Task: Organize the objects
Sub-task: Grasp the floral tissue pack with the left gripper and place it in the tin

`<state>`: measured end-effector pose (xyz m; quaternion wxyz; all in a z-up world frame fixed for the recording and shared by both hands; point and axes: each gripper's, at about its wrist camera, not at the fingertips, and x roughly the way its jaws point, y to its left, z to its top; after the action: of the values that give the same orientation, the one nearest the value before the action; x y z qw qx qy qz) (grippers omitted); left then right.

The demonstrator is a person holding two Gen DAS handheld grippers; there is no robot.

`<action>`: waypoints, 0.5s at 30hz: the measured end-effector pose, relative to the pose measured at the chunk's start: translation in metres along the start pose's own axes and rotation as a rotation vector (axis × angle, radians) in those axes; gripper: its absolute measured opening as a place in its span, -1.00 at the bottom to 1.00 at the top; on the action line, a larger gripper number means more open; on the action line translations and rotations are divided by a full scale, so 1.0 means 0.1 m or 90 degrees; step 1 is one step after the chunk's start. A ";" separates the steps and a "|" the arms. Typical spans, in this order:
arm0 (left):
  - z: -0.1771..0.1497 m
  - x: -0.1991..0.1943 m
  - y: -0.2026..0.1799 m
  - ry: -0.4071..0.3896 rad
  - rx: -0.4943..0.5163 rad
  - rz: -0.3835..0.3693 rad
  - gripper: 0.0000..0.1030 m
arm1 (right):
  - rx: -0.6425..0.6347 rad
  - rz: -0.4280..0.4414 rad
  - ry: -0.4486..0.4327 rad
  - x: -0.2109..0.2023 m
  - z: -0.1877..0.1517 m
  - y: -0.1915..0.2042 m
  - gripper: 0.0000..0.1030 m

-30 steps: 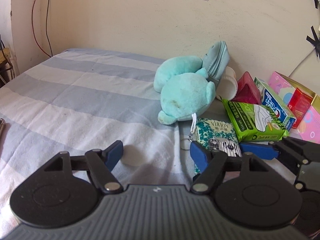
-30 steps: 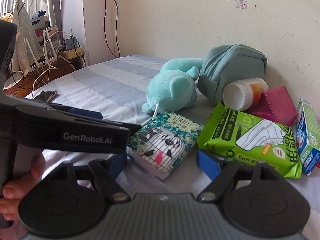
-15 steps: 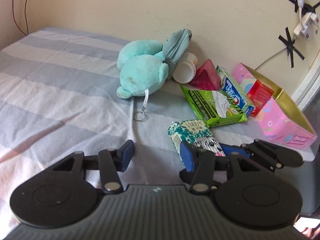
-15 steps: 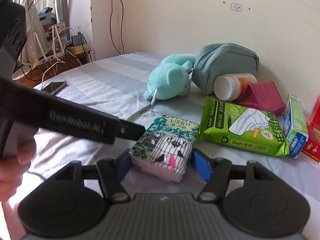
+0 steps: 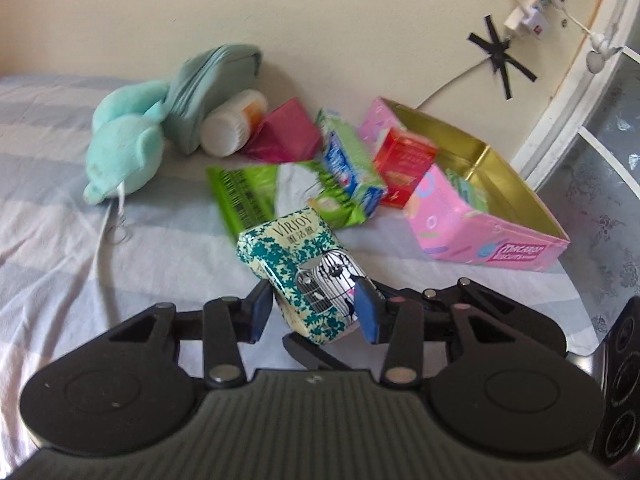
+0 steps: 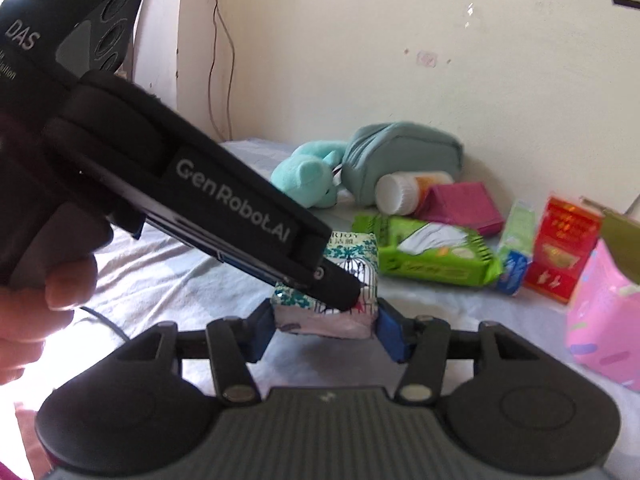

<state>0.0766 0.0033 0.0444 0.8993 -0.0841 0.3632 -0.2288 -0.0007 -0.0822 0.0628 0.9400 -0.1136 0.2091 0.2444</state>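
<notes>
Bedsheet (image 5: pixel 48 216): a blue-and-white striped sheet is seen under all the things, with a cream wall behind.
Plush toy (image 5: pixel 120 156): a mint-green soft toy is found furthest left, lying on the sheet; a cord and key ring are trailed from it.
Pouch (image 5: pixel 208 84): a grey-green zip pouch is leaned against the wall, touching the plush toy.
Bottle (image 5: pixel 228 128): a white-capped bottle is laid on its side just beside the pouch.
Magenta pouch (image 5: pixel 284 136): placed right of the bottle, against the wall.
Green packet (image 5: pixel 256 196): laid flat on the sheet, in front of the bottle and magenta pouch.
Tissue pack (image 5: pixel 308 276): the teal-flowered pack with a birdcage print is held tilted, clear of the sheet, in front of the green packet.
Left gripper (image 5: pixel 316 312): the blue pads are seen at the pack's two sides; the jaws are closing, narrow, with the pack between them.
Right gripper (image 6: pixel 324 326): its pads are pressed on the pack's near end; the jaws are closing on it.
Hand (image 6: pixel 40 280): wrapped round the left gripper's body in the right wrist view.
Toothpaste box (image 5: pixel 352 160): a green-and-blue carton is propped on the green packet.
Red box (image 5: pixel 404 160): leaned against the pink box.
Pink box (image 5: pixel 496 240): an open box with a gold lining is set furthest right, well apart from the tissue pack.
</notes>
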 end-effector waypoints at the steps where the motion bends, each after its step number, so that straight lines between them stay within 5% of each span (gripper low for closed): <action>1: 0.06 0.02 -0.11 -0.010 0.017 -0.005 -0.09 | -0.012 -0.030 -0.021 -0.07 0.01 -0.05 0.02; 8: 0.56 0.57 -1.05 -0.052 0.149 -0.062 -0.09 | 0.052 -0.164 -0.071 -0.33 0.08 -0.97 0.03; 15: 0.66 1.22 -1.61 -0.034 0.194 -0.068 -0.07 | 0.199 -0.211 -0.064 -0.29 -0.09 -1.79 0.06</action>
<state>0.1429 -0.1973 0.0679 0.8977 0.0278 0.2950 -0.3260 0.0641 -0.2503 0.0874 0.9826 0.0131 0.1762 0.0565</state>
